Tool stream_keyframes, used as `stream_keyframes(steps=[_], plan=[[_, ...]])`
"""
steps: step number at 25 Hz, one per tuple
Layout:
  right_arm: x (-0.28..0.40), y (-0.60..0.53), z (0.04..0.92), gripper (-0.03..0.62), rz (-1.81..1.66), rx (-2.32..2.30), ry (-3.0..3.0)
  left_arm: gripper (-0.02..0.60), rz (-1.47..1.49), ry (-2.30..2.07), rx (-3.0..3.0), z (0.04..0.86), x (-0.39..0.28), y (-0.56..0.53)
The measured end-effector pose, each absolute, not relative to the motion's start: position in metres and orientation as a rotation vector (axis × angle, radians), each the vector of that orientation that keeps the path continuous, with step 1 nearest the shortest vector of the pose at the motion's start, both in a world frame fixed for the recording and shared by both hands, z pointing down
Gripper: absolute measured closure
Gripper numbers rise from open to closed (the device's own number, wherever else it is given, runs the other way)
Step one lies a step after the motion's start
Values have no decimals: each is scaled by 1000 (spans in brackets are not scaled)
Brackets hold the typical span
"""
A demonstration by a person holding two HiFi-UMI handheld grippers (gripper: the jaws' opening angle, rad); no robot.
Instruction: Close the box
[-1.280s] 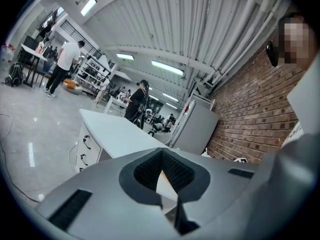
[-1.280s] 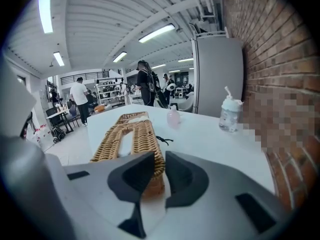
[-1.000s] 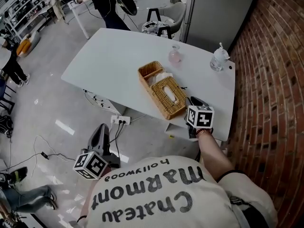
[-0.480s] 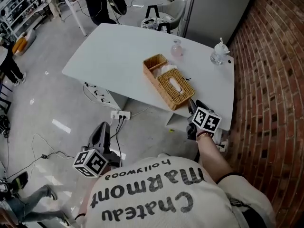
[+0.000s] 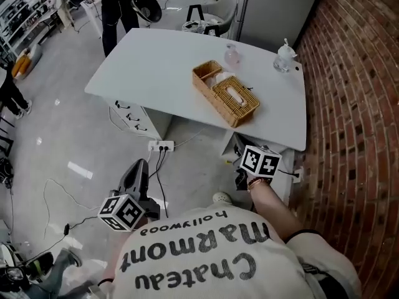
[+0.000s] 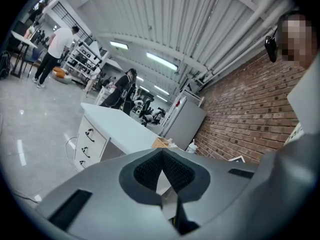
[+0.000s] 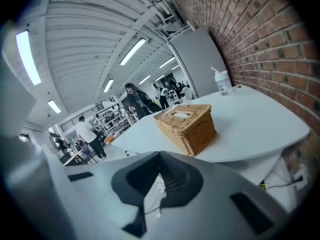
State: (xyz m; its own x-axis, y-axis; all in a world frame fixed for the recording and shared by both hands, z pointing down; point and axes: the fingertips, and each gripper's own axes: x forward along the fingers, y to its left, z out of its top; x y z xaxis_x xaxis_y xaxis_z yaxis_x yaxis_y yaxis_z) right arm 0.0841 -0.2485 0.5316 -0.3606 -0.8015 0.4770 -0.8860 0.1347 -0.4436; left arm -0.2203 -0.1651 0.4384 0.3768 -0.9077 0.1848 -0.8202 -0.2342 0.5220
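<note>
- Box [image 5: 227,98] [image 7: 187,124]: a woven one on the table [image 5: 156,61], ahead of the right gripper [image 7: 160,156] [image 5: 252,162] and well apart from it. Its slotted lid lies flat over the end nearer the grippers. The far end shows an open compartment with something white in it.
- Right gripper: held off the table's near edge. Its jaws have just been closing and now stand together, with nothing between them. In its own view the box sits just above the jaw tips, slightly to the right.
- Left gripper [image 6: 161,153] [image 5: 138,170]: over the floor, farther from the table than the right one. Its jaws meet at the tips and hold nothing. The box [image 6: 160,143] shows small, straight ahead above the tips.
- Pump bottle [image 7: 222,84] [image 5: 285,58]: on the table beyond the box, to the right of the right gripper's line.
- Neither gripper touches the box or the table.
</note>
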Motion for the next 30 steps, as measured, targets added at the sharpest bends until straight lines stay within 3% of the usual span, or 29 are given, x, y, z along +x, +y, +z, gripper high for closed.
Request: stream_keyframes(steps=[11, 21, 30], plan=[[22, -178, 458, 591, 974, 1596, -2550, 580, -242, -1433, 2157, 431, -231, -114], [59, -125, 399, 591, 824, 1584, -2650, 580, -307, -1367, 2226, 404, -175, -83], [104, -51, 403, 591, 849, 1535, -2665, 580, -289, -1357, 2165, 418, -121, -4]])
